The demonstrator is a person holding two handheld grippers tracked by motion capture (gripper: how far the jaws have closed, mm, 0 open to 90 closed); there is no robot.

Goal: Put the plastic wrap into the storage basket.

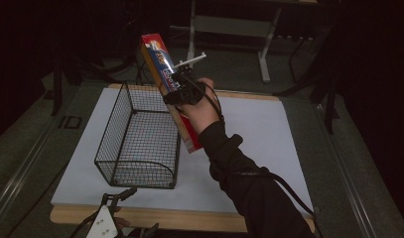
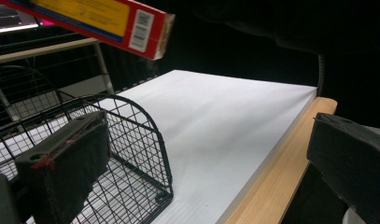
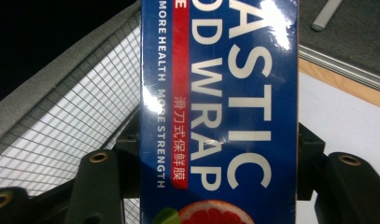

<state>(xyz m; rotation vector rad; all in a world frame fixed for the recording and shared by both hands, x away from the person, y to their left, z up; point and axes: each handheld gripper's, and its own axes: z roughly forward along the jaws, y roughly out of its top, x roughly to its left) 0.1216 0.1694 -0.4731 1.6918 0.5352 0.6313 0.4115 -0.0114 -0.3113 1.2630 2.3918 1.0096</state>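
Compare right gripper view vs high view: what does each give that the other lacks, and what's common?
Right gripper view alone: the printed lettering on the plastic wrap box, readable up close, and a grapefruit picture at its lower edge, with the right gripper shut on its sides.

High view alone: the whole scene, with the person's hand holding the box tilted in the air beside the wire basket, and the left gripper open at the near table edge.

Both: box, basket mesh, white board, wooden table edge.

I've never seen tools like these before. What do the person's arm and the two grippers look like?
The right gripper is black, with a pale plate on top and a black cable trailing along a black sleeve. The left gripper has black jaws, a grey three-cornered plate, and thick black pads trimmed with red.
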